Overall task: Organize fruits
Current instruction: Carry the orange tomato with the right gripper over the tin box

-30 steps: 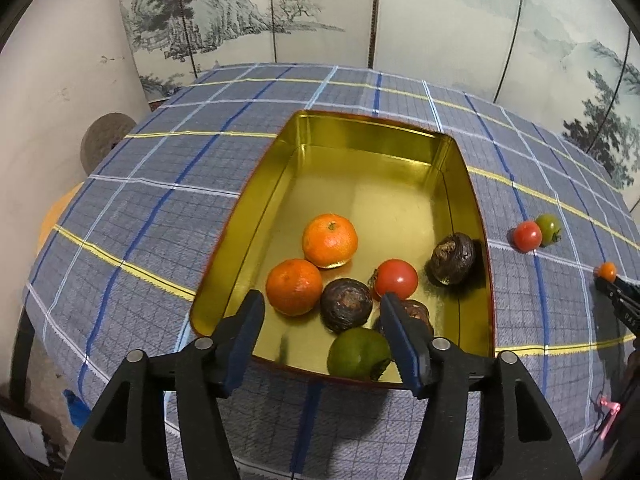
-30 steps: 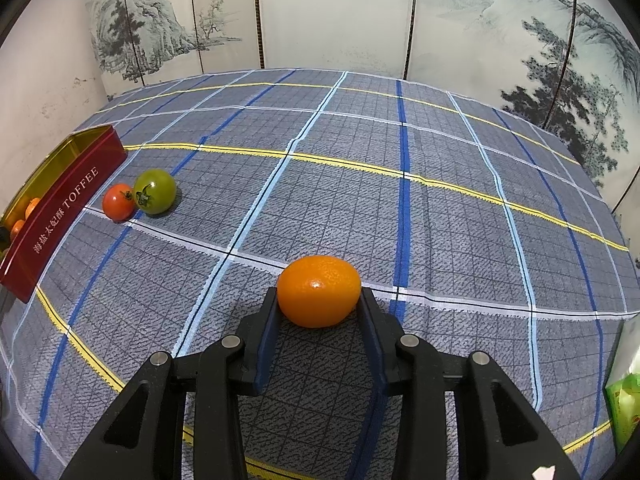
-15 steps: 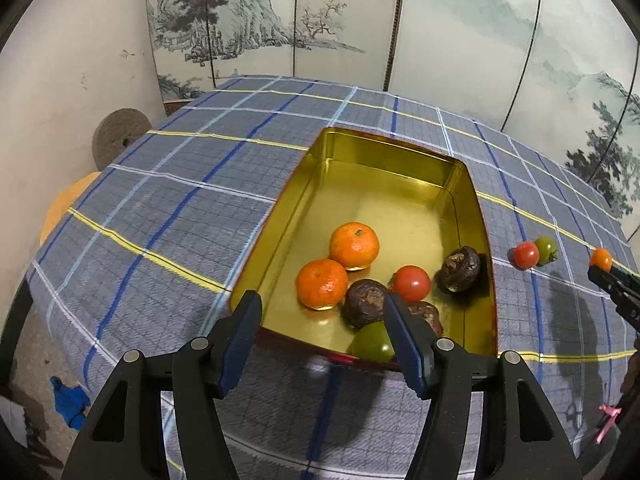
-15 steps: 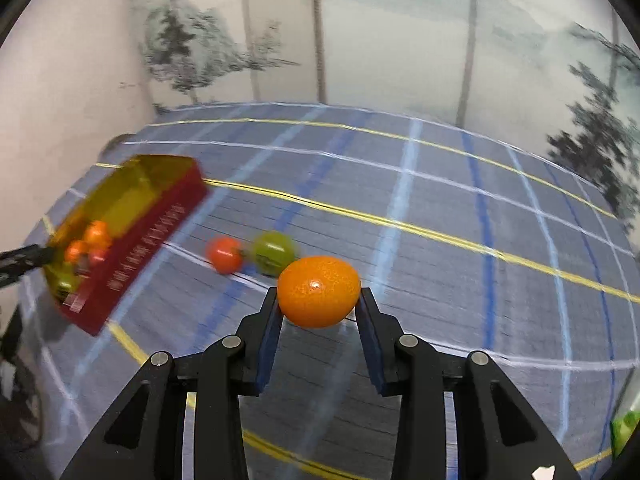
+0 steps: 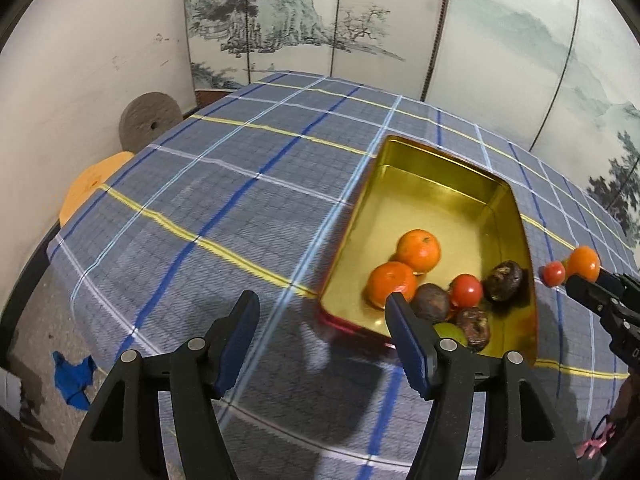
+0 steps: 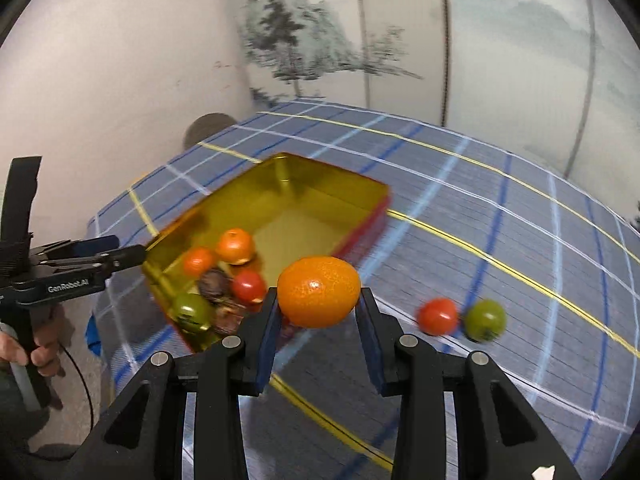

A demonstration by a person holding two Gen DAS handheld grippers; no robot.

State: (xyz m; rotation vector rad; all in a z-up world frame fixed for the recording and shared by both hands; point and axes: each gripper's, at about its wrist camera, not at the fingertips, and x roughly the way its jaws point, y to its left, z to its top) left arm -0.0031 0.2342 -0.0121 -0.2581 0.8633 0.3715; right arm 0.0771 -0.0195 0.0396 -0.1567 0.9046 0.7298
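A gold tin (image 5: 516, 216) (image 6: 304, 168) with red outer walls lies on the checked cloth and holds two tangerines (image 5: 418, 250), a red tomato (image 5: 465, 290), dark brown fruits (image 5: 502, 280) and a green fruit (image 6: 191, 312). My right gripper (image 6: 318, 322) is shut on a tangerine (image 6: 319, 297), raised above the cloth just right of the tin; it shows at the right edge of the left wrist view, the tangerine (image 5: 585, 264) in its tips. My left gripper (image 5: 320, 344) hangs over the cloth left of the tin's near corner, its jaws opening with nothing between them.
A red tomato (image 6: 437, 316) and a green tomato (image 6: 485, 320) lie together on the cloth right of the tin. A painted folding screen (image 5: 500, 32) backs the table. A grey disc (image 5: 150, 114) and an orange disc (image 5: 90, 184) sit past the table's left edge.
My right gripper carried the tangerine up and leftward to the tin's right side. My left gripper drew back and left, away from the tin.
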